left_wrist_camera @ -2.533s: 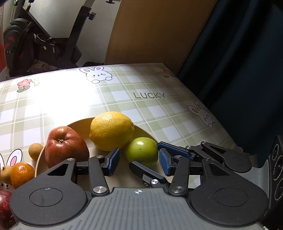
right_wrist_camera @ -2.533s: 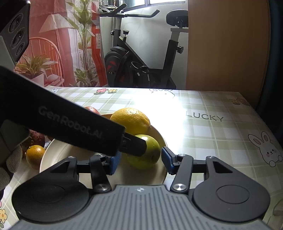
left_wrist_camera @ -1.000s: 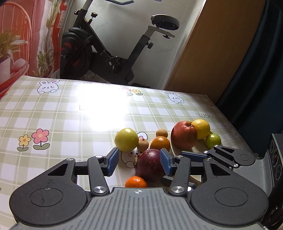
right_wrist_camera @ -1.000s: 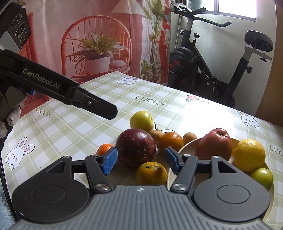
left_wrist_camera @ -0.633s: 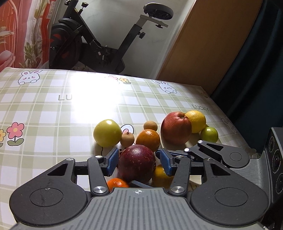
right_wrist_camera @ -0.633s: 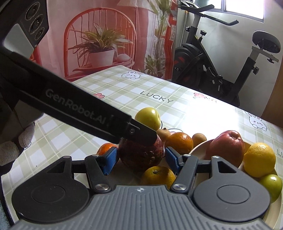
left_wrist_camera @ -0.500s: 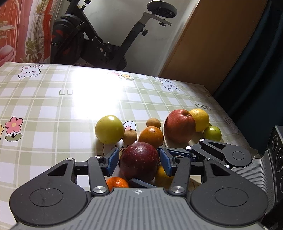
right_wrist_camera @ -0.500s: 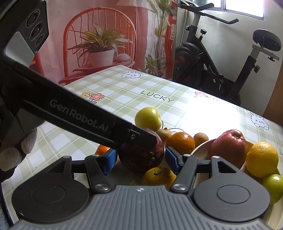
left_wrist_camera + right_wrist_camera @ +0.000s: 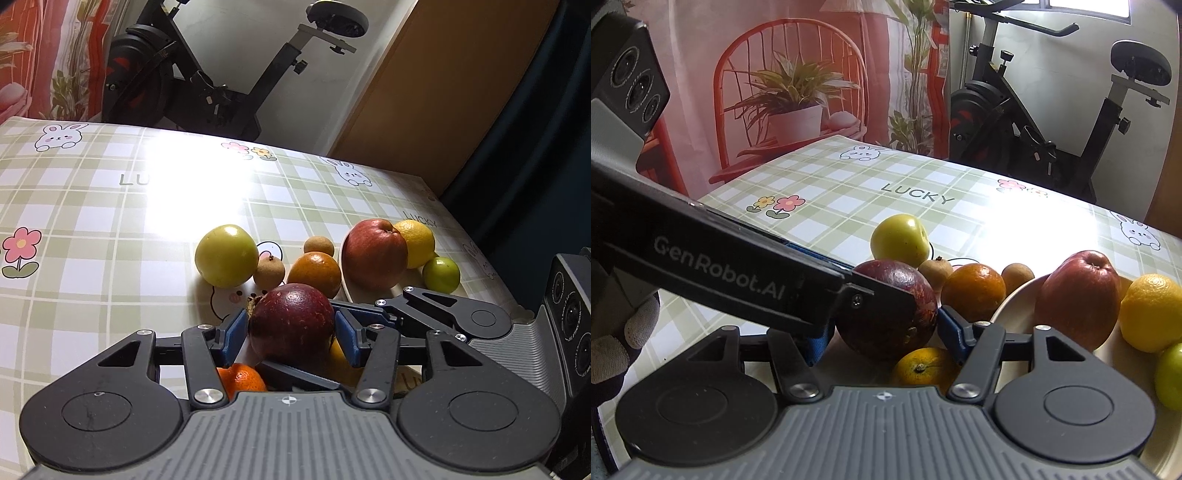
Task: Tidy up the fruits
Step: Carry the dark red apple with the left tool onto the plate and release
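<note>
The left gripper [image 9: 291, 334] clamps its blue pads [image 9: 233, 334] on either side of a dark red pomegranate [image 9: 291, 325], held over a checked tablecloth [image 9: 92, 221] printed with rabbits, flowers and the word LUCKY. In the right wrist view the right gripper [image 9: 882, 338] sits just below the same pomegranate [image 9: 890, 310], its jaws spread wide and gripping nothing, while the left gripper's black arm crosses in front; a gloved hand [image 9: 613, 347] shows at the left edge.

Counted on the cloth outside the plate: one yellow-green apple [image 9: 226, 255], two small brown longans [image 9: 270, 272], one large orange [image 9: 314, 274], and two smaller oranges tucked under the grippers, one [image 9: 240, 378] beneath the left gripper's left finger and one [image 9: 923, 367] just below the pomegranate.

A cream plate [image 9: 1015, 295] to the right holds three fruits: one red apple [image 9: 375, 253], one lemon [image 9: 417, 242] touching it behind, and one small green fruit [image 9: 441, 275] beside the lemon.

One exercise bike [image 9: 207, 74] stands beyond the table, and a potted plant [image 9: 794, 107] sits on a red chair.
</note>
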The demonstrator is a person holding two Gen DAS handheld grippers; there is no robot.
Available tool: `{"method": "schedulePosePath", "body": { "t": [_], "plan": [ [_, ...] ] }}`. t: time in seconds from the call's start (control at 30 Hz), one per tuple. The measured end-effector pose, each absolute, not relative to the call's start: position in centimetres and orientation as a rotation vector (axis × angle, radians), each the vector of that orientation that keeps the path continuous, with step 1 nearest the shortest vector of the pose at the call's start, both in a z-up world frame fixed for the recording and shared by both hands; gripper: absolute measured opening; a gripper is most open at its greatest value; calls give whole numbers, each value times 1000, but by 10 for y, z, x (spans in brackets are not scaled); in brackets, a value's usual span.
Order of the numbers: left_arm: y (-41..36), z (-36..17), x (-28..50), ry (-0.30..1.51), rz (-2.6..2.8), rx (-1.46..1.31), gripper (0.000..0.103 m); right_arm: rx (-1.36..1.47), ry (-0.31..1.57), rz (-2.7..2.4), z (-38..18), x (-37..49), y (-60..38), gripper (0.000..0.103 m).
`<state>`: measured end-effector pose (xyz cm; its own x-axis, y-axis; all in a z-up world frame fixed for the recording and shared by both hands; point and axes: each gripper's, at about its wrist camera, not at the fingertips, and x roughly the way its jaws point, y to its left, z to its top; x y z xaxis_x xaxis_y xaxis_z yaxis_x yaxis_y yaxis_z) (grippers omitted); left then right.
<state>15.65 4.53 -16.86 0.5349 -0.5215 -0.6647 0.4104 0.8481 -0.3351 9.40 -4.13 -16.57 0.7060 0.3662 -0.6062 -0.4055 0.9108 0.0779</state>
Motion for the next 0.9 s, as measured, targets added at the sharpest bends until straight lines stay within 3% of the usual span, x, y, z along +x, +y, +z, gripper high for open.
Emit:
{"method": "schedulePosePath", "body": {
  "t": [0.9],
  "plan": [
    [12,-119,122,738,-580,-37,54,39,512,383,-129,52,-78,63]
  ]
}}
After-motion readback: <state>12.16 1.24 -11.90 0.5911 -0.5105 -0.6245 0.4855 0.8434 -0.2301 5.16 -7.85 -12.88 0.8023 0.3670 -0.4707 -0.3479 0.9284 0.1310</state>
